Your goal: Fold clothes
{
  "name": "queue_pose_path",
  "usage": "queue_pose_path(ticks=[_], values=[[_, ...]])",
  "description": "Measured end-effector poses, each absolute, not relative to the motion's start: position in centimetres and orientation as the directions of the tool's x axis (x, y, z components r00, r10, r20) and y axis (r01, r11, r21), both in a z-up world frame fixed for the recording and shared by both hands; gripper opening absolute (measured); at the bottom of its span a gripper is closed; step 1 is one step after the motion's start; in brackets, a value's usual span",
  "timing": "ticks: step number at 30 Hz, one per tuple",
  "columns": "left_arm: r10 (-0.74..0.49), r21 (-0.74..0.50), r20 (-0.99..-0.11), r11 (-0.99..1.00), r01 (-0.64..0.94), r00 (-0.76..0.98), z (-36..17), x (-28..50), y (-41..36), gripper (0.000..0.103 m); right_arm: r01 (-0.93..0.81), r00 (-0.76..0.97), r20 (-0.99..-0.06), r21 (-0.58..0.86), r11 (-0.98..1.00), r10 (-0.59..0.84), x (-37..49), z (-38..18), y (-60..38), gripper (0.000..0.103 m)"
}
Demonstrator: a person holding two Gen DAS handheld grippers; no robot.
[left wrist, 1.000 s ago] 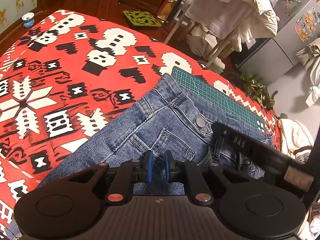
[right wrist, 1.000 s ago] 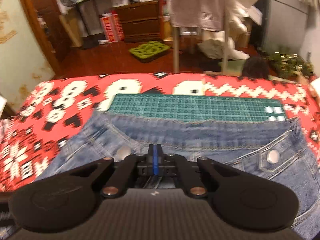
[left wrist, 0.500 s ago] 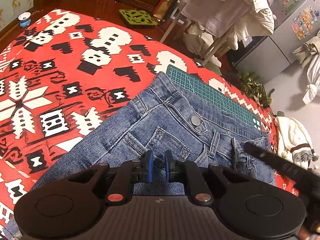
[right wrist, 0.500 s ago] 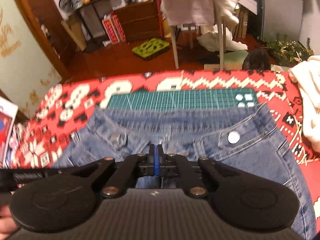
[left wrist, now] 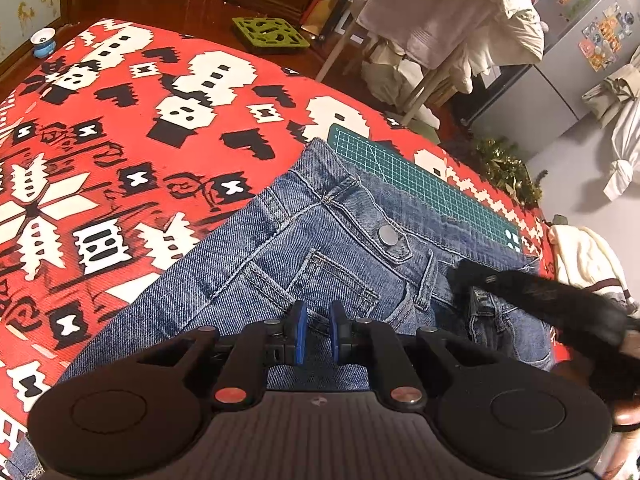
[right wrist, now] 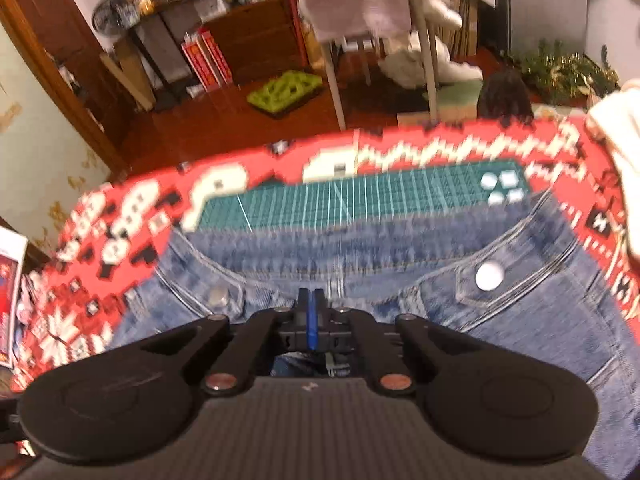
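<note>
Left wrist view: the jeans (left wrist: 280,272) are laid flat, waistband at the far end, on a red patterned blanket (left wrist: 100,152), with the waistband overlapping a green cutting mat (left wrist: 424,188). The left gripper (left wrist: 317,336) is positioned above the denim beside a rear pocket; a narrow gap is shown between its blue fingers (left wrist: 298,334), and no fabric is gripped. The right gripper (left wrist: 540,300) is seen as a black, blurred bar over the right side of the waistband.

Right wrist view: the frame is motion-blurred. The right gripper (right wrist: 311,320) is shown with its fingers pressed together above the centre of the jeans (right wrist: 520,328), just below the waistband; whether denim is pinched cannot be told. The flat spread is judged to be preparation for a first fold.
</note>
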State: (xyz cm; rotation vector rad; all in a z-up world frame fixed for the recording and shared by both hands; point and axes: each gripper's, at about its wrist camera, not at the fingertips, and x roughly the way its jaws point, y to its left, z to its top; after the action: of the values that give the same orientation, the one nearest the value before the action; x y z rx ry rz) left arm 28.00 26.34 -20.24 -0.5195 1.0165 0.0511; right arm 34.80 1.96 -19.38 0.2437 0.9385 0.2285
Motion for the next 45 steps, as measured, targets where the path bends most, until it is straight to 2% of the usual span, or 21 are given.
queue_pose_path(ticks=[5, 9, 13, 17, 21, 27, 36, 41, 45], values=[[-0.205, -0.398, -0.822, 0.874, -0.278, 0.532, -20.3, 28.0, 26.3, 0.011, -0.101, 0.579, -0.766, 0.271, 0.957, 0.278, 34.2, -17.9, 1.0, 0.0], [-0.204, -0.392, -0.821, 0.88, -0.267, 0.533, -20.0, 27.9, 25.8, 0.011, -0.124, 0.534, -0.806, 0.224, 0.967, 0.255, 34.5, -19.2, 2.1, 0.0], [-0.202, -0.389, -0.82, 0.883, -0.262, 0.536, -19.9, 27.8, 25.7, 0.011, -0.119, 0.549, -0.806, 0.184, 0.976, 0.219, 34.9, -20.2, 2.8, 0.0], [-0.205, -0.392, -0.824, 0.879, -0.27, 0.528, -20.3, 28.0, 25.9, 0.011, -0.075, 0.53, -0.815, 0.227, 0.971, 0.232, 36.1, -20.1, 2.0, 0.0], [-0.214, -0.406, -0.821, 0.871, -0.278, 0.529, -20.4, 28.1, 26.3, 0.011, -0.053, 0.556, -0.782, 0.305, 0.951, 0.281, 37.6, -19.3, 0.9, 0.0], [-0.211, -0.407, -0.822, 0.868, -0.285, 0.53, -20.4, 28.1, 26.6, 0.011, -0.038, 0.524, -0.821, 0.245, 0.969, 0.228, 40.7, -21.1, 1.8, 0.0], [-0.207, -0.406, -0.821, 0.868, -0.288, 0.533, -20.5, 28.1, 26.7, 0.011, 0.052, 0.544, -0.813, 0.278, 0.959, 0.206, 43.0, -20.8, 0.2, 0.001], [-0.211, -0.412, -0.819, 0.863, -0.291, 0.533, -20.5, 28.2, 26.8, 0.011, 0.017, 0.562, -0.792, 0.301, 0.953, 0.24, 41.5, -19.7, -0.7, 0.001], [-0.204, -0.404, -0.822, 0.867, -0.29, 0.532, -20.5, 28.2, 26.7, 0.011, 0.001, 0.528, -0.815, 0.279, 0.96, 0.237, 41.5, -20.8, -0.2, 0.001]])
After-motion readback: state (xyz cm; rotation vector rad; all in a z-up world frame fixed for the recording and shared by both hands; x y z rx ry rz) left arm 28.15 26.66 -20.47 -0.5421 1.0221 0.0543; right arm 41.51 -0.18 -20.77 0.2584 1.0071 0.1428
